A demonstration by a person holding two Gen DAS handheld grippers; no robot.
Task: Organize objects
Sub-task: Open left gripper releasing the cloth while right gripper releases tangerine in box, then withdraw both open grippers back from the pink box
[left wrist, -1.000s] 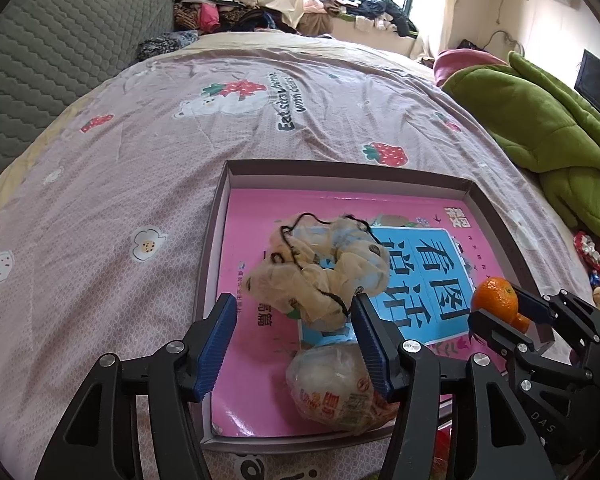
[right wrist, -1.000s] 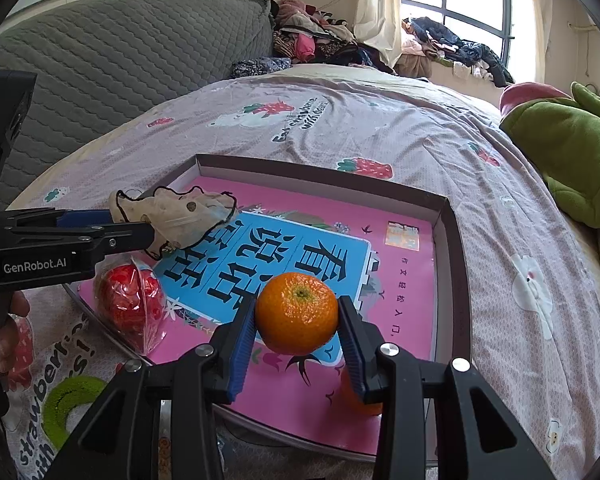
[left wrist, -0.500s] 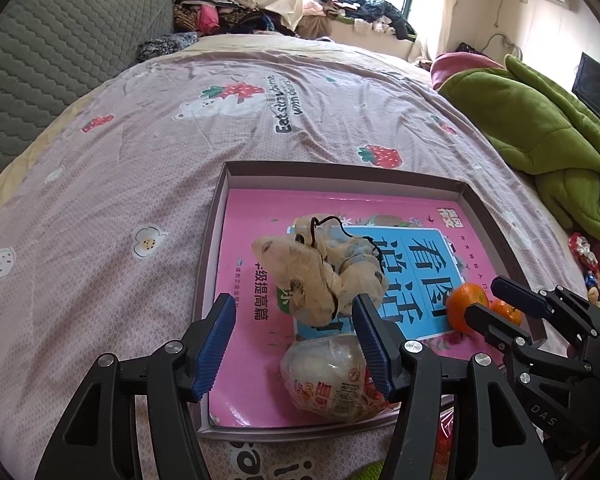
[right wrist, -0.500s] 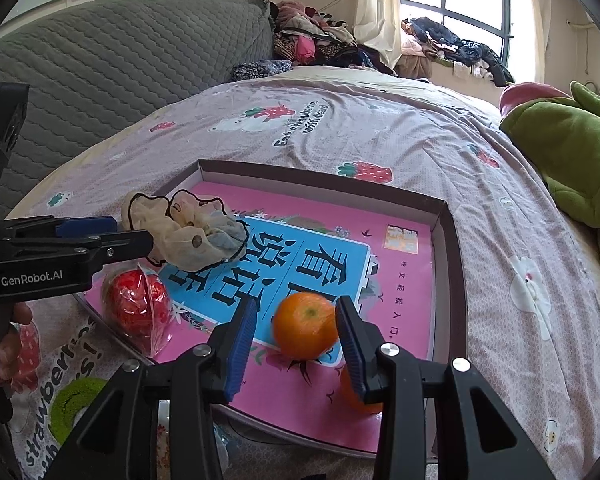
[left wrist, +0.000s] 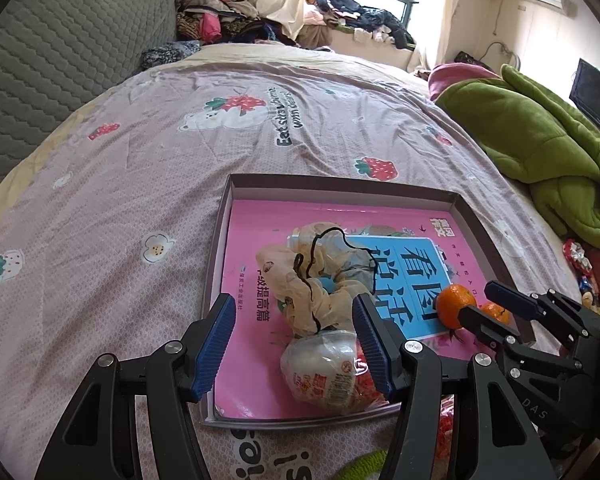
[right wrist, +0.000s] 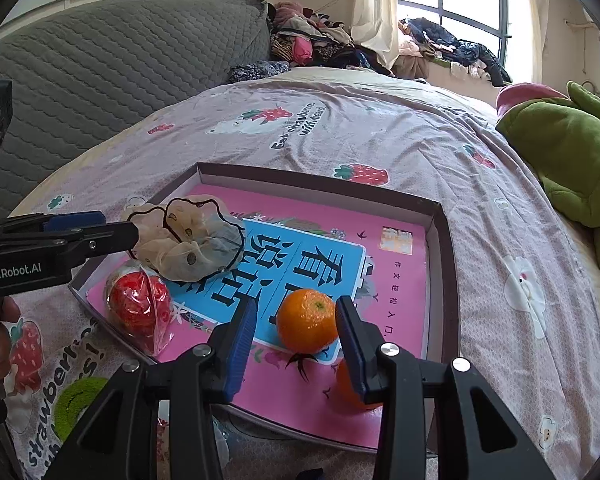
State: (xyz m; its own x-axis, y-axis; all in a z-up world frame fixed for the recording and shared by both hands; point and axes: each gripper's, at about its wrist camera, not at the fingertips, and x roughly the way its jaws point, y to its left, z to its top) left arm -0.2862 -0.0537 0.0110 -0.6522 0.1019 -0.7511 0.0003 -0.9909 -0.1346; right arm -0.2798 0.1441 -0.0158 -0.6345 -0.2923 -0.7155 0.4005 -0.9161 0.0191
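1. Landmark: shallow box (right wrist: 440, 240) on the bed (left wrist: 140, 160), with a pink book (right wrist: 380, 380) lying flat inside it.
2. Right gripper (right wrist: 296, 334): a second ago it was pinching the orange (right wrist: 307, 320) up in the air. Now the orange sits on the book near the box's front edge. Jaws spread a little: left pad clear of the fruit, right pad just beside it, no squeeze. Released.
3. Second orange (right wrist: 346, 392) also in the box, just in front of the first, half hidden behind the right jaw.
4. Left gripper (left wrist: 294, 340): jaws spread wide, holding nothing. The beige scrunchie (left wrist: 320, 276) that hung between them a second ago now lies on the book toward the box's left side, against the wrapped red snack (right wrist: 138, 306).
5. Meaning: both drops look done, so four items are in the box. Likely next is to back both grippers out and look for anything left on the bed.
6. Risk: the orange can roll on the slick cover if a jaw clips it on the way out.
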